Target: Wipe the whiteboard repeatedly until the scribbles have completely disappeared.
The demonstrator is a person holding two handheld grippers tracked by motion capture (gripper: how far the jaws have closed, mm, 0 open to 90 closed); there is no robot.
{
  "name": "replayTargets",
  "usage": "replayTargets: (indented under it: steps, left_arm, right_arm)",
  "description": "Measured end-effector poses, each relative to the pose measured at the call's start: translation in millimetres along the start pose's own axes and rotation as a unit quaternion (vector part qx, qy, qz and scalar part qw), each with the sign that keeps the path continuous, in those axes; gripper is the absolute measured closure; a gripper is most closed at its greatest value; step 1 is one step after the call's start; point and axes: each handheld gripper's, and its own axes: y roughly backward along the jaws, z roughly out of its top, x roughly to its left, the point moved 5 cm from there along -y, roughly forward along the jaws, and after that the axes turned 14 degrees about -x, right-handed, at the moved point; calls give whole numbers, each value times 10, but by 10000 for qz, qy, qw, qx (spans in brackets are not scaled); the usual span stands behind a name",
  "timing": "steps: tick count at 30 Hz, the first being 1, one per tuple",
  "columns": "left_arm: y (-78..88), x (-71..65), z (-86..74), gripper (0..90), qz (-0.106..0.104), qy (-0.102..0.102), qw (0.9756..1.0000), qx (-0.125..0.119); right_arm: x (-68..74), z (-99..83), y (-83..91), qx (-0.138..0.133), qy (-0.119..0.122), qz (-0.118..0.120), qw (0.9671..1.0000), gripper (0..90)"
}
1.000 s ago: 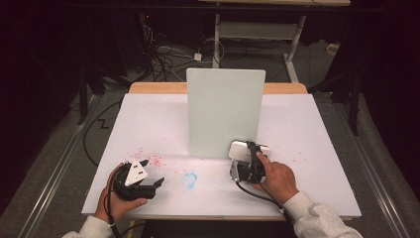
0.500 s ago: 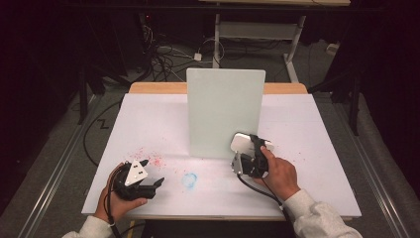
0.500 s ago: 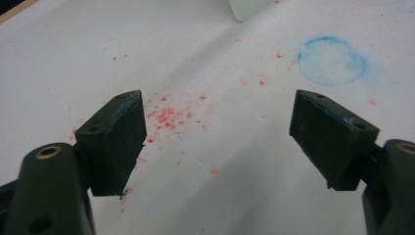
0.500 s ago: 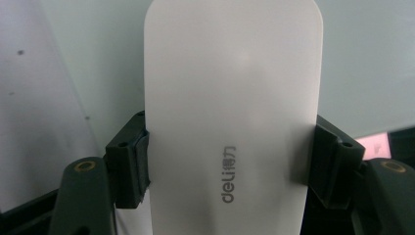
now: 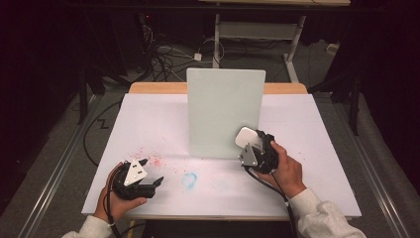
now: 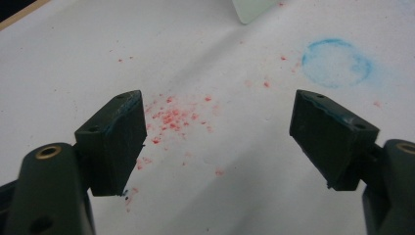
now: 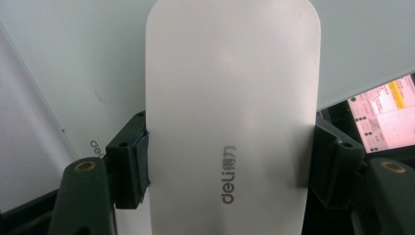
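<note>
A pale green-white board (image 5: 225,111) stands upright in the middle of the white-covered table (image 5: 307,148). My right gripper (image 5: 255,146) is at the board's lower right corner, shut on a white "deli" eraser (image 5: 245,135). In the right gripper view the eraser (image 7: 230,88) runs up between the jaws of the right gripper (image 7: 230,161), with the board (image 7: 88,63) close behind it. My left gripper (image 5: 152,171) rests at the front left, open and holding nothing. In the left gripper view the left gripper (image 6: 220,132) is above red specks (image 6: 171,117), and a blue ring smudge (image 6: 334,62) lies beyond.
Red specks (image 5: 156,161) and the blue smudge (image 5: 189,179) mark the sheet in front of the board. A wooden table edge (image 5: 158,88) shows behind it. Cables (image 5: 163,57) and a desk frame (image 5: 257,29) are on the dark floor beyond.
My right gripper has carried the eraser up and away from the front edge, closer to the board's lower right corner. The left gripper has stayed still.
</note>
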Motion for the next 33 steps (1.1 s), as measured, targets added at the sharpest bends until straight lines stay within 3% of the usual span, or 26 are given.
replayTargets:
  steps: [5,7,14,25,33]
  left_arm:
    - [-2,-6,-5,205,-19,61,10000,27]
    - [-2,-2,2,205,-9,-11,10000,-2]
    - [5,-11,5,205,-8,69,10000,2]
    - [-3,16,-14,205,-51,136,9999,-15]
    - [8,14,-17,205,-56,46,10000,-47]
  right_arm:
    - [-76,29,52,-221,-423,159,9987,305]
    - [-106,32,78,-300,-615,285,9972,305]
    - [-158,69,159,-595,-1196,693,9886,305]
    - [-151,121,272,-769,-1503,1246,9777,305]
    - [-91,190,371,-873,-1634,1733,9673,305]
